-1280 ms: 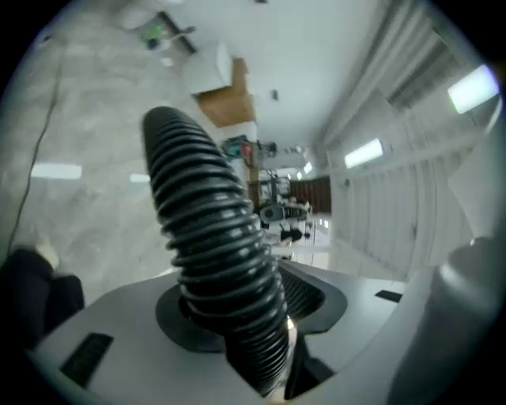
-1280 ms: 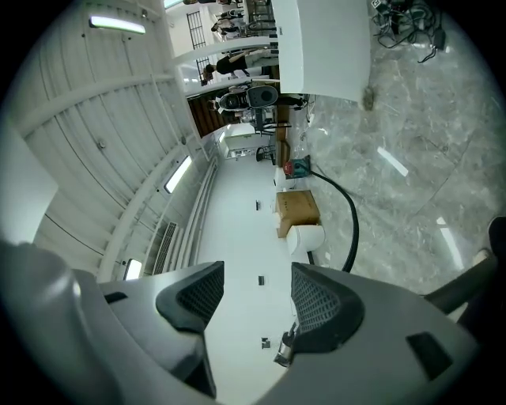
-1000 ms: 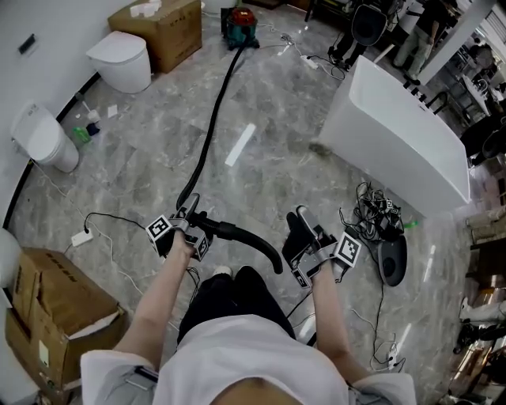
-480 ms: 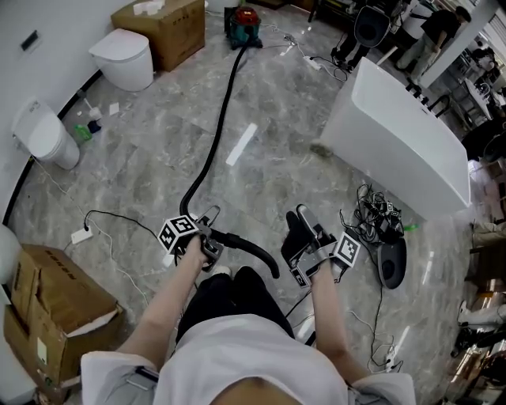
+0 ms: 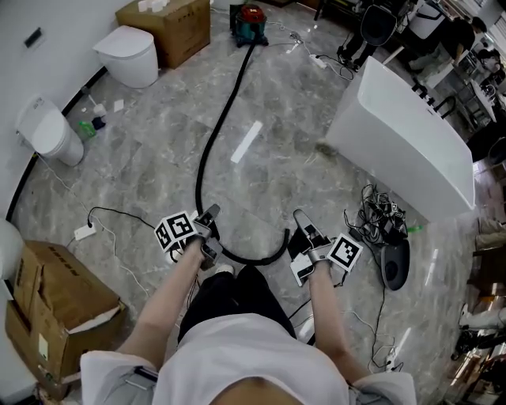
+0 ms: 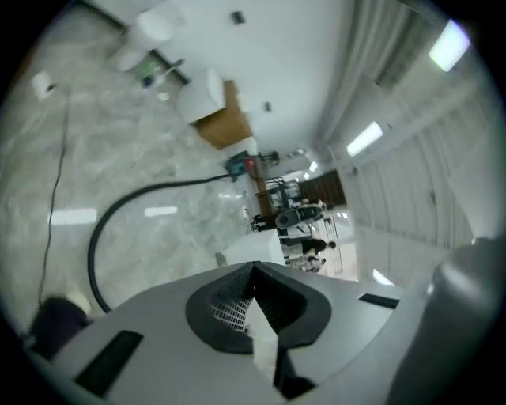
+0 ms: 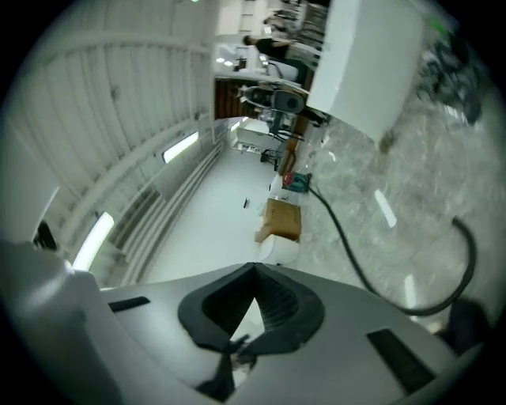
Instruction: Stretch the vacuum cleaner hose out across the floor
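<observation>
We hold both tools low in front of us, above the grey marble floor [image 5: 150,170]. The left tool [image 5: 211,213] has just closed, its jaws meeting at the tips with nothing between them. The right tool [image 5: 301,216] has just closed too, and its jaws are also together on nothing.

The black vacuum cleaner hose [image 5: 251,262] is in neither tool. It lies on the floor, running from the red and teal vacuum cleaner [image 5: 247,19] at the far end of the room down towards us. There it bends past the left tool, sweeps in a loop just ahead of our feet, and turns up to a free end close beside the right tool. Whether either tool touches it we cannot tell.

A white bathtub [image 5: 411,138] stands to the right. Against the left wall there is a white toilet [image 5: 126,57], with a cardboard box [image 5: 170,28] just beyond it, near the vacuum cleaner.
</observation>
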The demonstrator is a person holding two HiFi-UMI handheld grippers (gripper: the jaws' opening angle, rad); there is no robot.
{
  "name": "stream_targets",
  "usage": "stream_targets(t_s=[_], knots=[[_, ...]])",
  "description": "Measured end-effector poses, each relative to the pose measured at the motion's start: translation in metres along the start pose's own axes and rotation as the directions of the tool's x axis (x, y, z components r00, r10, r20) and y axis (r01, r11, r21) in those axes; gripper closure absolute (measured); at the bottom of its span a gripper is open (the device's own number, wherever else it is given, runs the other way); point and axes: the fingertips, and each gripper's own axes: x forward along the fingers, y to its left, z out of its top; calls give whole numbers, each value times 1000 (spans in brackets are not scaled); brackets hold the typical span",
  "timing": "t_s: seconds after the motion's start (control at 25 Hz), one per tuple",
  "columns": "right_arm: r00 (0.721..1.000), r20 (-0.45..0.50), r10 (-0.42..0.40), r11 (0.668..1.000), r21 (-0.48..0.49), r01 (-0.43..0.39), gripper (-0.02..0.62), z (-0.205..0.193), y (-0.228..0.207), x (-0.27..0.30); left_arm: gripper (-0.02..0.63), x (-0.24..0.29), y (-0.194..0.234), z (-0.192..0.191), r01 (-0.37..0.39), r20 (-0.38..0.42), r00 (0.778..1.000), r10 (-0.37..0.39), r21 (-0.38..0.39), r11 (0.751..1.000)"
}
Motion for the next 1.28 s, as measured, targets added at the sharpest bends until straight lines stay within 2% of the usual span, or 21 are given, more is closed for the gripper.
stream_targets(t_s=[0.04, 0.08, 0.12, 0.16, 0.2, 0.28, 0.32, 0.36, 0.4, 0.44, 0.56, 0.64, 0.72, 0.84, 1.04, 1.28], knots=[[999, -6, -48, 993, -112, 47, 581, -1, 2, 1, 601, -2, -12, 4, 8, -7, 1000, -7, 146, 989], [996, -5, -92, 973, -215, 89, 581, 0, 3, 2, 601, -3, -22, 6, 8, -16, 1000, -4, 281, 960], [992, 2, -124, 950, -290, 119, 581, 1, 4, 3, 601, -3, -29, 7, 4, -21, 1000, 5, 400, 916], [990, 12, -137, 935, -328, 133, 581, 2, 6, 3, 601, -5, -35, 8, -4, -21, 1000, 16, 507, 862], [991, 23, -135, 931, -338, 135, 581, 4, 7, 4, 601, -6, -41, 10, -13, -13, 1000, 27, 605, 796], [990, 50, -131, 920, -366, 141, 581, 9, 9, 3, 601, -10, -57, 14, -31, 13, 999, 33, 765, 644], [988, 60, -140, 899, -410, 152, 581, 10, 10, 2, 601, -11, -65, 15, -35, 23, 999, 29, 821, 571], [987, 66, -149, 872, -462, 163, 581, 10, 11, 2, 601, -13, -73, 16, -35, 28, 999, 21, 858, 512], [986, 68, -154, 848, -504, 167, 581, 8, 13, 3, 601, -14, -78, 16, -31, 28, 1000, 14, 880, 474], [986, 69, -154, 832, -529, 167, 581, 7, 15, 4, 601, -14, -81, 16, -27, 26, 1000, 8, 892, 451], [982, 85, -170, 800, -569, 188, 583, 9, 16, 4, 601, -16, -88, 16, -33, 33, 999, 7, 915, 403], [978, 99, -185, 771, -602, 207, 583, 10, 16, 2, 601, -17, -91, 15, -35, 36, 999, 5, 921, 389], [976, 105, -190, 761, -613, 214, 583, 10, 15, 2, 601, -17, -92, 15, -32, 34, 999, 2, 920, 390], [975, 118, -189, 768, -601, 222, 583, 13, 15, 0, 601, -17, -90, 14, -36, 35, 999, 8, 920, 390], [972, 134, -193, 742, -629, 234, 583, 11, 17, -3, 601, -24, -84, 13, -31, 33, 999, 3, 906, 422], [970, 153, -187, 722, -648, 241, 583, 10, 22, -8, 601, -33, -79, 14, -44, 43, 999, 11, 911, 410]])
